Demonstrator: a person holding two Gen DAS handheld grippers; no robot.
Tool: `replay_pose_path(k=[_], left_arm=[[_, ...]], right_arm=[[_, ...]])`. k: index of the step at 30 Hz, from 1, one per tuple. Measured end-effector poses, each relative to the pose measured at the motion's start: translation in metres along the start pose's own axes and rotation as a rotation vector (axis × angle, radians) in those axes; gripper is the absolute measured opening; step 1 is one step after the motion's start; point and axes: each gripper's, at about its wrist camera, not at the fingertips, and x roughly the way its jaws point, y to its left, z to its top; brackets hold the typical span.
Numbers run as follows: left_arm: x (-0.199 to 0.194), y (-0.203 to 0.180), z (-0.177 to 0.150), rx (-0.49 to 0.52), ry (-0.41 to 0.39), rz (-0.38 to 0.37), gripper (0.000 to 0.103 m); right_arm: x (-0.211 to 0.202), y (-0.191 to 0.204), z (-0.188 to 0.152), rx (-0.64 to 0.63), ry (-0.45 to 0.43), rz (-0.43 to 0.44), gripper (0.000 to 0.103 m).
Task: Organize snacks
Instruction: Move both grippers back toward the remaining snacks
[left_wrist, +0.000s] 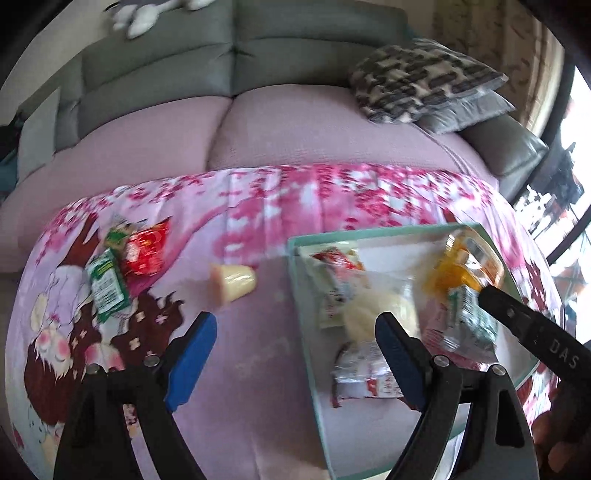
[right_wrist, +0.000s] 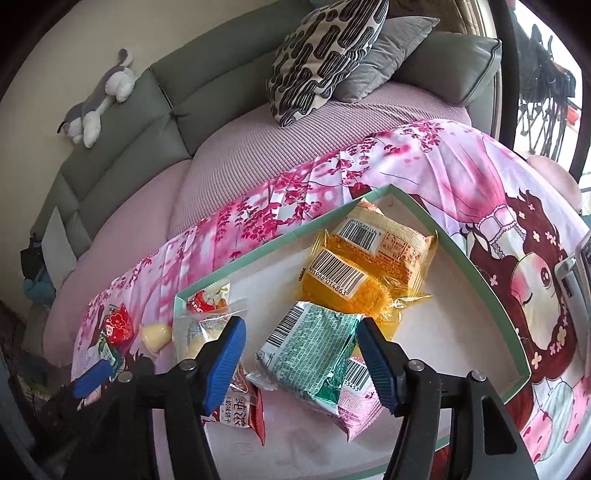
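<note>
A shallow green-rimmed tray (right_wrist: 280, 236) lies on a pink floral cloth and holds several snack packets. My right gripper (right_wrist: 301, 363) is open, its blue pads on either side of a green packet (right_wrist: 314, 354) that lies on a pink one in the tray; touching or not, I cannot tell. Orange packets (right_wrist: 347, 284) lie behind it. My left gripper (left_wrist: 295, 358) is open and empty above the cloth at the tray's left rim (left_wrist: 301, 295). A yellow jelly cup (left_wrist: 234, 282), a red packet (left_wrist: 146, 253) and a green packet (left_wrist: 107, 286) lie on the cloth left of the tray.
A grey sofa (right_wrist: 207, 85) with a pink seat cover stands behind the cloth. Patterned and grey cushions (right_wrist: 321, 55) lean at its right end. A plush toy (right_wrist: 99, 99) lies on the backrest. A window with dark frames is at the far right.
</note>
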Motion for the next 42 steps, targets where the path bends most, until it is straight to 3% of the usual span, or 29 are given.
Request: replay_pose_path(k=[6,13,19,26,38,39,41,42], left_arm=[[0.0,0.044,0.002,-0.162,-0.009,0.068,0.088],[0.003,0.112,-0.012,-0.463,0.008,0.147,0.095],[0.002,0.148,-0.026,-0.609,0.013,0.199,0.095],[-0.005,0.175,-0.033,-0.641,0.002,0.267,0.095],[-0.014,0.194,-0.035,-0.599,-0.004,0.288,0.097],[-0.016,0.195,-0.035,-0.594,-0.008,0.298,0.097],[-0.017,0.199,-0.035,-0.589,-0.01,0.308,0.098],[-0.018,0.2,-0.036,-0.589,-0.011,0.311,0.098]], right_arm=[[0.003,0.008,-0.002,-0.03,0.009,-0.004,0.067],[0.005,0.026,-0.005,-0.083,0.008,0.005,0.07],[0.008,0.054,-0.011,-0.162,0.009,0.019,0.07],[0.009,0.097,-0.025,-0.28,0.009,0.064,0.07],[0.028,0.146,-0.046,-0.379,0.048,0.111,0.074],[0.03,0.148,-0.048,-0.385,0.05,0.114,0.077],[0.032,0.153,-0.05,-0.393,0.048,0.115,0.103],[0.033,0.154,-0.052,-0.395,0.041,0.113,0.103]])
